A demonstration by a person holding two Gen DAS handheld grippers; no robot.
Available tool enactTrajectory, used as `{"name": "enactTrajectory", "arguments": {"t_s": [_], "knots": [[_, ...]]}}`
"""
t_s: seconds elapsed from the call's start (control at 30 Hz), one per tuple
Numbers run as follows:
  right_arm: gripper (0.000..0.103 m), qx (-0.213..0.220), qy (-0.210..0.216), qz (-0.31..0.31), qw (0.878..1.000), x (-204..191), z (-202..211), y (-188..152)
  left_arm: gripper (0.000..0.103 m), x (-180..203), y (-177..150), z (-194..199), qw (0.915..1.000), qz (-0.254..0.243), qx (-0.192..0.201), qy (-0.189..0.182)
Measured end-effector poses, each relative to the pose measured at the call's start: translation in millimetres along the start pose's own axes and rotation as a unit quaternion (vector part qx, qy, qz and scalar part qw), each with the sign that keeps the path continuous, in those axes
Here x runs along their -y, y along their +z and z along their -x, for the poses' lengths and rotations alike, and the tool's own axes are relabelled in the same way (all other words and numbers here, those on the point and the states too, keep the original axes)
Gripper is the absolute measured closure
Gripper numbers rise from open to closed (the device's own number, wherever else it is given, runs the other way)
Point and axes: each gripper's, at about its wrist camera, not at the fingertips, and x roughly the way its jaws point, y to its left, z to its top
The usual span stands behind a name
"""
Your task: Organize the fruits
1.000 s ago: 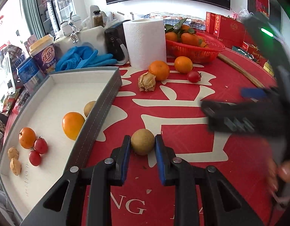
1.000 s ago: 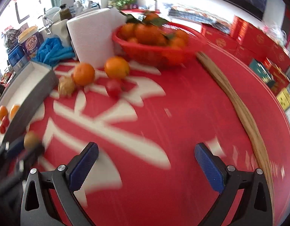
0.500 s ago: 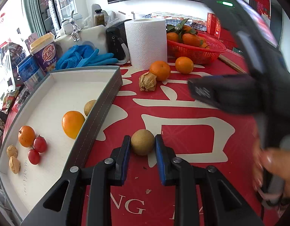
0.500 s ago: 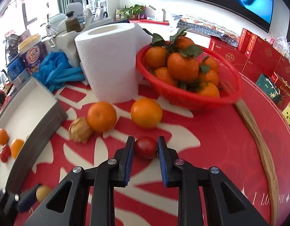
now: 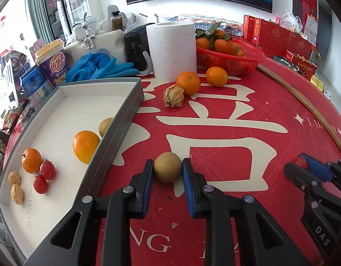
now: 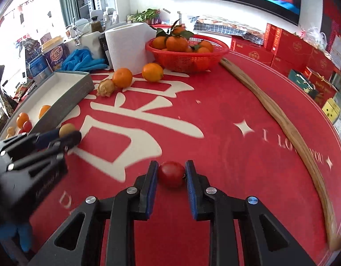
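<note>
Red cloth with big cream characters covers the counter (image 5: 248,115), and right up close the left gripper (image 5: 167,173) is clamped on a round brown longan (image 5: 167,170), fruit wedged between both blue pads, just beside the grey wall of the tray (image 5: 117,137). Over on the right, the right gripper (image 6: 171,175) is pinched on a red cherry tomato (image 6: 171,174), squarely between its fingers, low over the cloth. Inside the white-lined tray, count them: two walnuts (image 5: 15,184) at the near end, two cherry tomatoes (image 5: 44,177), two oranges (image 5: 86,143) and one more longan tucked against the wall. Further out on the cloth, one papery husked fruit (image 5: 173,96) sits touching one of two loose mandarins (image 5: 188,83). Behind those stands one paper towel roll (image 5: 171,51), with one red basket (image 5: 237,61) of leafy mandarins beside it and blue gloves (image 5: 99,67) off to the left.
</note>
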Motion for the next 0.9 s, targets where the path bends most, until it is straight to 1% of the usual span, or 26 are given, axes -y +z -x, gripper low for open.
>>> {"name": "enactTrajectory", "arguments": {"t_s": [0.17, 0.27, 0.73, 0.83, 0.9], "knots": [[0.077, 0.002, -0.010, 0.002, 1.000, -2.8, -1.1, 0.1, 0.075, 0.7, 0.0, 0.2, 1.0000, -0.002, 0.000, 0.002], [0.077, 0.003, -0.005, -0.001, 1.000, -1.0, -0.8, -0.6, 0.075, 0.8, 0.0, 0.1, 1.0000, -0.001, 0.000, 0.001], [0.077, 0.003, -0.009, 0.002, 1.000, -1.1, -0.8, -1.6, 0.075, 0.6, -0.1, 0.1, 1.0000, -0.001, 0.000, 0.002], [0.074, 0.002, -0.012, 0.008, 1.000, -3.4, -1.3, -1.9, 0.075, 0.9, 0.0, 0.1, 1.0000, -0.001, 0.000, 0.002], [0.073, 0.002, -0.018, 0.014, 1.000, -5.7, -1.3, -2.2, 0.075, 1.2, 0.0, 0.1, 1.0000, -0.001, 0.000, 0.002]]}}
